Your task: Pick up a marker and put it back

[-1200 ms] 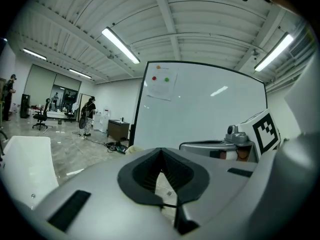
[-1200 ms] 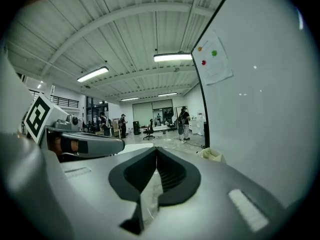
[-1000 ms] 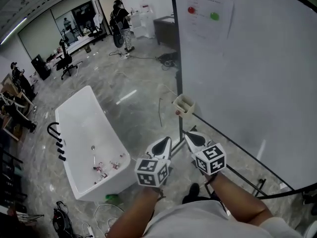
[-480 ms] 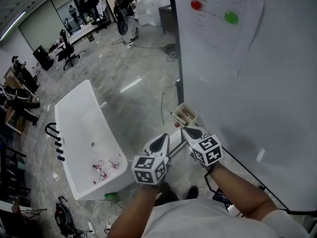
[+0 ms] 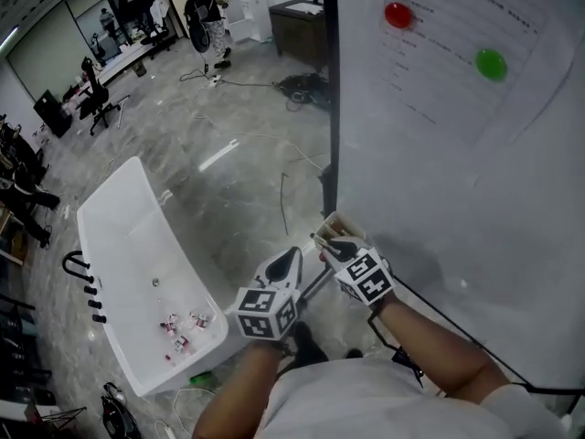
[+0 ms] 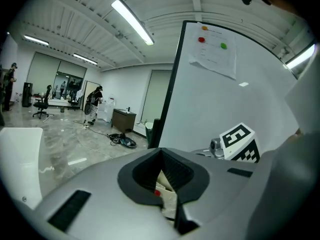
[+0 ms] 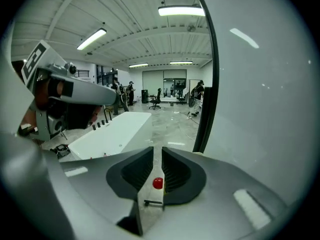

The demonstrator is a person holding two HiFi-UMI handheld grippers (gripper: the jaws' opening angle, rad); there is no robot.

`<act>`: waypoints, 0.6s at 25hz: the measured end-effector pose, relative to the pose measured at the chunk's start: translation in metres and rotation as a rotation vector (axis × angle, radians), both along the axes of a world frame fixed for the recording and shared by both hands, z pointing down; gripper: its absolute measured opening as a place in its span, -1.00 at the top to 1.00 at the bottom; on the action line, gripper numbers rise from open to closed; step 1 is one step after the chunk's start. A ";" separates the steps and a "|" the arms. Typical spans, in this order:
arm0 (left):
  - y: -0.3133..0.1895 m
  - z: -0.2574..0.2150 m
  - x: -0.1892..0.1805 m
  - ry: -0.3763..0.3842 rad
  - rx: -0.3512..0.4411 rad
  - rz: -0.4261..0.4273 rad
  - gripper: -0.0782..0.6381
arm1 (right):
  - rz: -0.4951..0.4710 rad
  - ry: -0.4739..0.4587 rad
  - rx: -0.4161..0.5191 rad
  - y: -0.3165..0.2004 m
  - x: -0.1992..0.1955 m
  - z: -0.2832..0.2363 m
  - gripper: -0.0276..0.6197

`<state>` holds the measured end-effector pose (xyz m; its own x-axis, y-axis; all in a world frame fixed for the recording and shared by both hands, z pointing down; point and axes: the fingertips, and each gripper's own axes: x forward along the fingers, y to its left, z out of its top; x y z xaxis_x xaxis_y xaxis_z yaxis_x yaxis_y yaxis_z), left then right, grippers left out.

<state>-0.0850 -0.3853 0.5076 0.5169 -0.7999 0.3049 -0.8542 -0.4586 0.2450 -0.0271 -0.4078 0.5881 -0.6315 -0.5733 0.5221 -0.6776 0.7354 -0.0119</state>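
Head view: the right gripper [image 5: 334, 248] has moved forward since a second ago. Its tips now reach the beige holder [image 5: 340, 224] at the whiteboard's [image 5: 475, 227] edge, which earlier stood well ahead of them. The left gripper [image 5: 291, 260] stays just beside it, short of the holder. In the right gripper view the fingers [image 7: 175, 171] stand a narrow slot apart and pinch one red-capped marker [image 7: 157, 183], whose end shows between them. The left fingers [image 6: 175, 171] are pressed together, with nothing between them. There are two grippers, one holder and one marker. Two round magnets sit high beyond the right fingers, one red [image 5: 398, 15] and one green [image 5: 491, 62]. One white bathtub [image 5: 119, 273] lies left of the left fingers.
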 end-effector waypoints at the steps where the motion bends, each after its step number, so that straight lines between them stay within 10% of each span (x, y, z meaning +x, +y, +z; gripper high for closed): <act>1: -0.010 0.002 -0.004 0.002 -0.004 0.007 0.78 | 0.000 0.017 -0.008 -0.009 -0.004 0.007 0.78; 15: -0.083 0.057 -0.031 0.050 -0.116 0.092 0.78 | 0.002 0.312 -0.111 -0.067 -0.033 0.086 0.65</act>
